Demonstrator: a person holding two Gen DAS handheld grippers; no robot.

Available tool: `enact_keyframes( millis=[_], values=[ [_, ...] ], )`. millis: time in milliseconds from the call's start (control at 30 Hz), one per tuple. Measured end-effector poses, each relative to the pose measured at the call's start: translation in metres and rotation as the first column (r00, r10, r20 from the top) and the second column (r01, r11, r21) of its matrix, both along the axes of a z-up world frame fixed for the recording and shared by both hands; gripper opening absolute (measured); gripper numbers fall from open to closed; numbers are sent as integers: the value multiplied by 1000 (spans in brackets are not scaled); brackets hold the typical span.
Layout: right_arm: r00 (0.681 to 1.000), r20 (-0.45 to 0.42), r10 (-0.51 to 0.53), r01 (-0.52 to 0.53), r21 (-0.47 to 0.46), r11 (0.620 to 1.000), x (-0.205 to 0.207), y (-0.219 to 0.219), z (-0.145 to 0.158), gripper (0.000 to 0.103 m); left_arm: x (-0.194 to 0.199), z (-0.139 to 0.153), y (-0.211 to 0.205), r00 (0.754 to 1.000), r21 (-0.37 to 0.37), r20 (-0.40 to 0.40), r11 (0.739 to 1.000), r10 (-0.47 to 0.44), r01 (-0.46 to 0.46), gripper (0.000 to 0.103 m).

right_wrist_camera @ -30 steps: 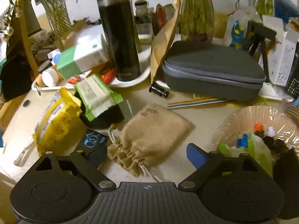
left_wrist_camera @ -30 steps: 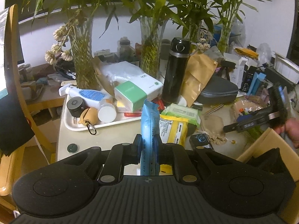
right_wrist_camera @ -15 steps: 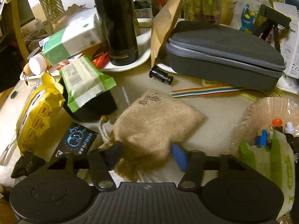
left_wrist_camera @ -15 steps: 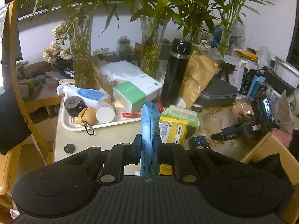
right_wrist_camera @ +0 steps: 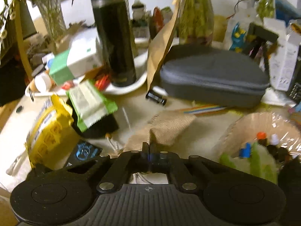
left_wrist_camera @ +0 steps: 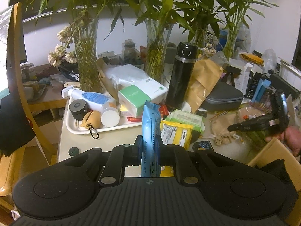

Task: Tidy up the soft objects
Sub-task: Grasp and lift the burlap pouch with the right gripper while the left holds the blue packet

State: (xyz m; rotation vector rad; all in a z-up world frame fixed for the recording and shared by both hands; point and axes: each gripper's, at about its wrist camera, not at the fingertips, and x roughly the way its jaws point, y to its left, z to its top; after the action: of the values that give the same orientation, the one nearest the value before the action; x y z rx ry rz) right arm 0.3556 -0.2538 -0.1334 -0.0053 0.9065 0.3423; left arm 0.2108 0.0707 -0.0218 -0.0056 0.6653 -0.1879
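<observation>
My left gripper [left_wrist_camera: 149, 145] is shut on a blue packet [left_wrist_camera: 150, 120], which stands upright between its fingers above the table's near edge. A beige burlap drawstring pouch [right_wrist_camera: 169, 128] lies mid-table, and my right gripper [right_wrist_camera: 149, 149] is shut on a fold of its cloth, which tents up at the fingertips. The left wrist view shows that gripper [left_wrist_camera: 230, 128], held by a hand, reaching in from the right with its tip on the pouch [left_wrist_camera: 222, 126]. A yellow packet [right_wrist_camera: 49, 130] and a green packet [right_wrist_camera: 90, 107] lie left of the pouch.
A black flask [right_wrist_camera: 114, 43] and a grey zip case [right_wrist_camera: 212, 77] stand behind the pouch. A white tray [left_wrist_camera: 105, 130] with bottles and boxes is at the left. A plastic-wrapped basket [right_wrist_camera: 263, 131] sits right of the pouch, and a cardboard box [left_wrist_camera: 272, 156] at the near right.
My right gripper came down over the burlap pouch and went from wide open to shut, pinching its cloth into a raised fold. The left gripper and its blue packet have not moved.
</observation>
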Motion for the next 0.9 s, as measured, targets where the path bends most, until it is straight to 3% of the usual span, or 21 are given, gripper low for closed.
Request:
enact_keyframes(
  millis=[600, 900],
  values=[
    [979, 201, -38, 18, 100, 995, -47, -28, 93, 3, -9, 13, 6, 997, 1, 51, 999, 51, -51, 14],
    [960, 279, -25, -14, 135, 991, -86, -30, 124, 3, -35, 39, 4, 988, -16, 140, 998, 62, -60, 14]
  ],
)
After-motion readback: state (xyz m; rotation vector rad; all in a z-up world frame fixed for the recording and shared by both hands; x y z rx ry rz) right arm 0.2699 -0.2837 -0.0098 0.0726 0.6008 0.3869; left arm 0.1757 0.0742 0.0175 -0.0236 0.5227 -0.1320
